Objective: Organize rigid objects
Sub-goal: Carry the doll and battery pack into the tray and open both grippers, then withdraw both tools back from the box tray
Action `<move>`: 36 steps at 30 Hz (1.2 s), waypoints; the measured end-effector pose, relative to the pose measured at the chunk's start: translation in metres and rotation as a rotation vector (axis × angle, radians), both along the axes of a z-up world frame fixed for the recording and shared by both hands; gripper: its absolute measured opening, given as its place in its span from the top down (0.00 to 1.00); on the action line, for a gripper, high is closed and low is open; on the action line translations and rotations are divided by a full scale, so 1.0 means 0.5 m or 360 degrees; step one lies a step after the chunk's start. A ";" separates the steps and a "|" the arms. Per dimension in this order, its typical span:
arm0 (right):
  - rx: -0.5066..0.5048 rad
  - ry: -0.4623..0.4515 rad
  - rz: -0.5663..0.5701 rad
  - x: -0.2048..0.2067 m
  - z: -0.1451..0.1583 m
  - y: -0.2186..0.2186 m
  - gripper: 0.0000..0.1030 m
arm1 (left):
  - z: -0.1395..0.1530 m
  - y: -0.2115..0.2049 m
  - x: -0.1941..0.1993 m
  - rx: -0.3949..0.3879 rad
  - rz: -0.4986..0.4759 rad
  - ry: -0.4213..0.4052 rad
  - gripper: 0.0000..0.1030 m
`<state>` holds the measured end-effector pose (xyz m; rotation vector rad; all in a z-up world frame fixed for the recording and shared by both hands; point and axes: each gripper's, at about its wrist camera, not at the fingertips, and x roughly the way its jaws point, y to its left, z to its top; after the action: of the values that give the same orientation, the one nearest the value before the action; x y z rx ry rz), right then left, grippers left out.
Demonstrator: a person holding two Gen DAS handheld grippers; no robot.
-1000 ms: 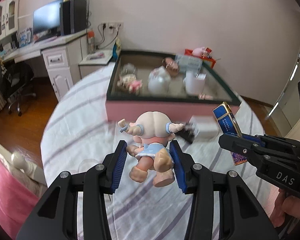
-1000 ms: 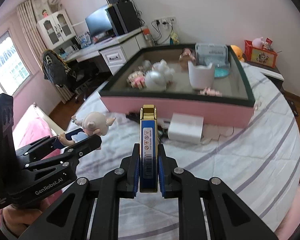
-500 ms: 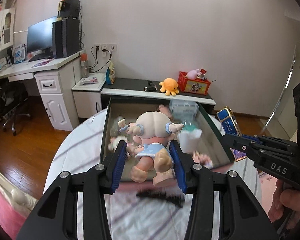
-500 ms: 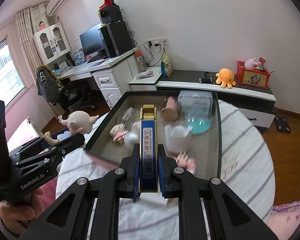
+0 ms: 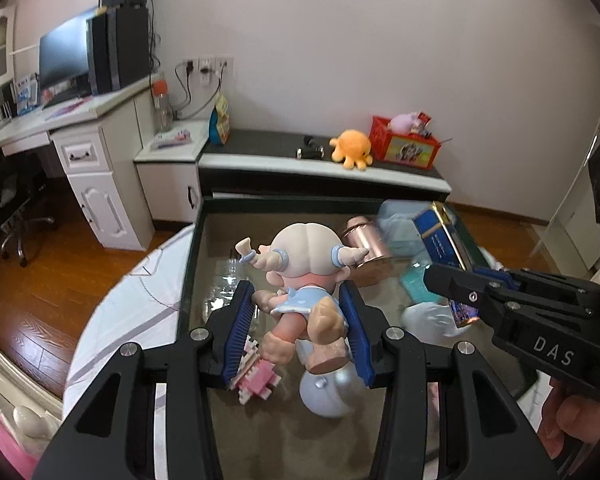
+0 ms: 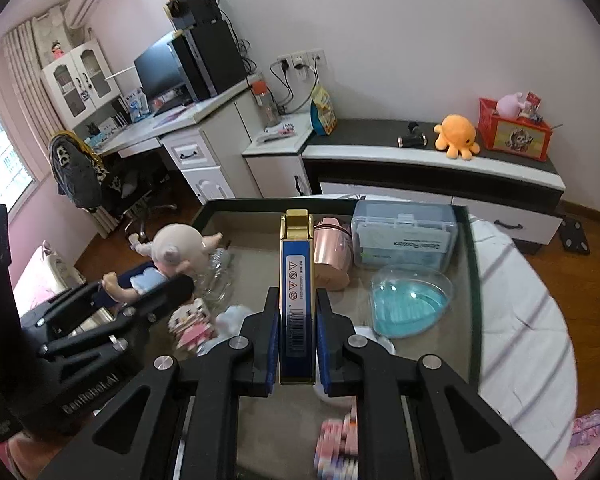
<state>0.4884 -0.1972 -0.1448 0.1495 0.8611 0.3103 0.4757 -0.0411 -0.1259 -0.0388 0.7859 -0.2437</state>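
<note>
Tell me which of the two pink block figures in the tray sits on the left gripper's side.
The pink-and-white block figure beside the left gripper and its doll. The other block figure lies at the near edge, under the right gripper.

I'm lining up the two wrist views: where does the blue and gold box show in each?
Left wrist view: the blue and gold box sits at the right, held in the right gripper, above the tray.
Right wrist view: the box stands upright at centre, clamped in that gripper.
Shared landmark: the orange octopus plush on the low cabinet.
</note>
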 end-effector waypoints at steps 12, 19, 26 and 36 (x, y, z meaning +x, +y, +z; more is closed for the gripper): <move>0.0081 0.0150 -0.0002 0.050 -0.053 -0.005 0.75 | -0.027 -0.006 0.019 0.0081 0.0041 0.0057 0.19; 0.0247 0.0059 -0.0135 -0.001 -0.022 -0.052 0.00 | 0.049 0.046 -0.060 0.0045 0.0125 -0.0120 0.00; 0.0208 -0.0061 -0.0217 -0.099 0.031 -0.060 0.00 | 0.113 0.070 -0.180 0.0032 0.0174 -0.0236 0.00; 0.0045 -0.0349 -0.0322 -0.316 0.112 -0.044 0.00 | 0.150 0.071 -0.339 0.0097 0.0197 -0.0328 0.00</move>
<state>0.3305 -0.2194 -0.0886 0.2229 0.6188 0.1461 0.3061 -0.0057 -0.0511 -0.0044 0.5832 -0.1040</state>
